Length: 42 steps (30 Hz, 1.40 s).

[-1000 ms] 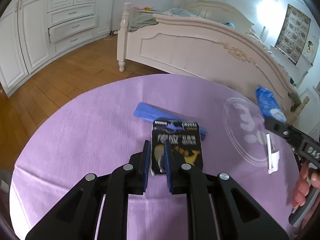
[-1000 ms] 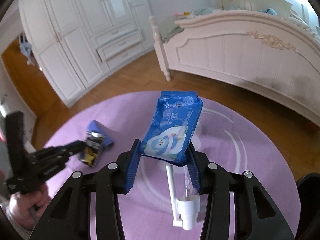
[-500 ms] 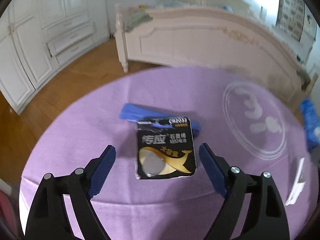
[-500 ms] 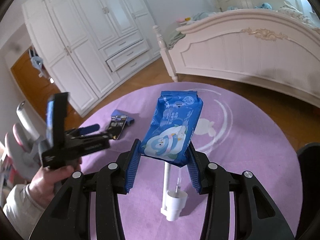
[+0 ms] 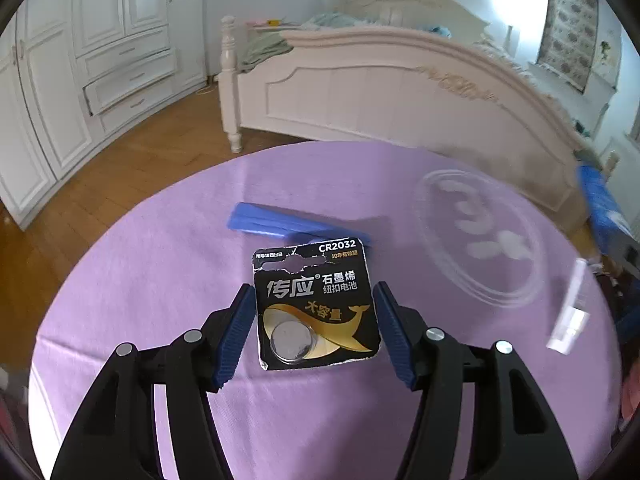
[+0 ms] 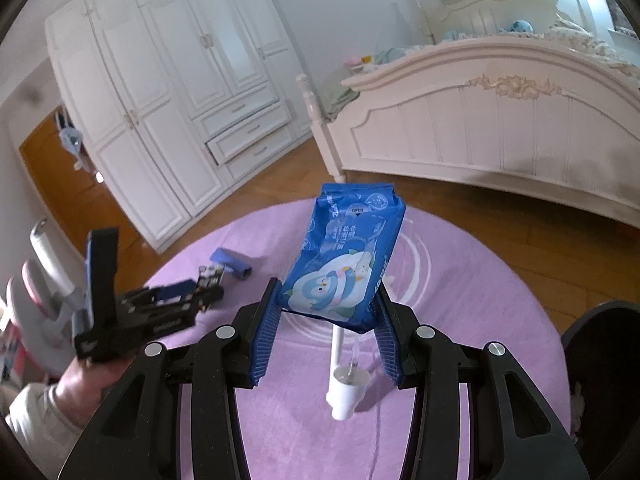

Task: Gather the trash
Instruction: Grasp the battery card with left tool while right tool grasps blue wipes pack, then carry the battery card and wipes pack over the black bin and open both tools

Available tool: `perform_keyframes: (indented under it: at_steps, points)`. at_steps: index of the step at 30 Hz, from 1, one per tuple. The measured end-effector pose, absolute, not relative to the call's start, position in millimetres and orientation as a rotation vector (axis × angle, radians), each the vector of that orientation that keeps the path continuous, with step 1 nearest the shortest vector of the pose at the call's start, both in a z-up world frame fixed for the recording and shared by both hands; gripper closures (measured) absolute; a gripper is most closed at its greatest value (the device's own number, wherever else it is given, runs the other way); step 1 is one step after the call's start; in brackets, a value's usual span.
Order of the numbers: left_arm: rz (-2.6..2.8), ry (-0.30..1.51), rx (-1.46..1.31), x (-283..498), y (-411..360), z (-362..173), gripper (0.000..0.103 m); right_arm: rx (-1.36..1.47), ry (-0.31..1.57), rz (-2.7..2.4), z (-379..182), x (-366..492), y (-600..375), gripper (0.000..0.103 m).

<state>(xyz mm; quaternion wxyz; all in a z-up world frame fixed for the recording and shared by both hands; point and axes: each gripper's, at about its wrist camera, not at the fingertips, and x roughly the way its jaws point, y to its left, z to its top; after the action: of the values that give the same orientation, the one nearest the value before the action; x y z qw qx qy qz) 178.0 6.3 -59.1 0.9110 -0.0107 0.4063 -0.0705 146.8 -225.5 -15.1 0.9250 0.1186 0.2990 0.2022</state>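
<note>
A black button-battery card (image 5: 316,308) lies flat on the purple tablecloth (image 5: 160,280). My left gripper (image 5: 316,292) straddles it, jaws closing, blue pads at the card's two side edges; the card is unbent. A blue wrapper (image 5: 280,222) lies just beyond the card. My right gripper (image 6: 327,288) is shut on a blue wet-wipes pack (image 6: 344,256), held above the table. The pack (image 5: 604,208) shows blurred at the left wrist view's right edge. In the right wrist view the left gripper (image 6: 208,296) sits by the card (image 6: 210,274).
A white pump sprayer head (image 6: 344,388) with its tube lies on the cloth under the right gripper. A dark rounded object (image 6: 600,360) stands off the table's right side. A white bed (image 5: 400,88) and a wardrobe (image 6: 180,100) stand beyond on the wood floor.
My left gripper went from shut beside the card to wide open, and has now narrowed around the card. The right gripper moved with the wipes pack still gripped.
</note>
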Motion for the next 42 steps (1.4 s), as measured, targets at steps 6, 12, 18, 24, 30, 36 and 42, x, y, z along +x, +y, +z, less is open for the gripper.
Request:
perform_keyframes:
  at_steps: [6,12,18,24,30,36,42]
  points:
    - [-0.241,0.764,-0.067,151.3,-10.4,-28.8,0.044,0.108,0.552,0.484,7.5,132.2,-213.1,0.058]
    - [-0.314,0.707,-0.063,134.1,-36.6,-3.8,0.044,0.125,0.513,0.511,17.1,111.2,-218.3,0.059]
    - [-0.392,0.685,-0.046,121.6,-68.8,6.6,0.044,0.219,0.528,0.459,8.8,92.3,-255.4,0.058]
    - [-0.501,0.682,-0.011,114.3,-121.8,7.6,0.044,0.3,0.546,0.385,-10.6,73.0,-299.3,0.058]
    - [-0.609,0.692,0.018,111.1,-178.5,4.3,0.044,0.38,0.54,0.285,-27.4,53.4,-350.8,0.058]
    - [-0.729,0.729,0.041,112.2,-242.7,-10.1,0.044,0.468,0.554,0.173,-50.4,37.8,-404.6,0.058]
    - [-0.818,0.79,0.06,112.7,-301.9,-29.9,0.043,0.527,0.593,0.073,-81.7,25.6,-453.5,0.058]
